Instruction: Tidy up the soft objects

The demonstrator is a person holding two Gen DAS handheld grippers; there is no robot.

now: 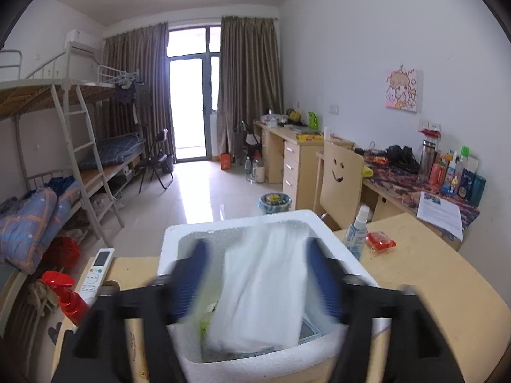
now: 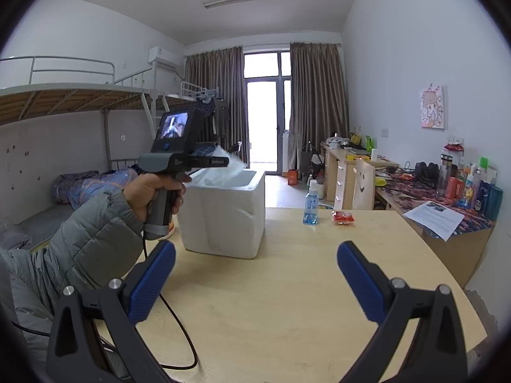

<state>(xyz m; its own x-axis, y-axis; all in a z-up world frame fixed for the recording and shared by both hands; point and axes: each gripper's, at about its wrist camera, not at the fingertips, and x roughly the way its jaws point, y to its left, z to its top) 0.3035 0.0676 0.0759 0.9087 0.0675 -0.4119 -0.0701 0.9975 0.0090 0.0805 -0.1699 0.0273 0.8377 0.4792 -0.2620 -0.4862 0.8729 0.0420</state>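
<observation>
A white foam box (image 1: pixel 236 226) stands on the wooden table (image 1: pixel 447 287). A white soft packet (image 1: pixel 262 287) lies tilted inside it, between the blue fingers of my left gripper (image 1: pixel 255 249). The fingers stand wide apart on either side of the packet and do not pinch it. In the right wrist view the box (image 2: pixel 223 214) stands at the table's left, with the left gripper (image 2: pixel 223 161) held over its rim and the white packet (image 2: pixel 231 164) at its tip. My right gripper (image 2: pixel 255 255) is open and empty above the table (image 2: pixel 271 303).
A blue spray bottle (image 2: pixel 310 204) and a red packet (image 2: pixel 343 216) sit behind the box. A remote (image 1: pixel 97 269) and red spray bottle (image 1: pixel 68 296) lie left of it. A chair (image 2: pixel 364 183), cluttered desks and bunk beds line the room.
</observation>
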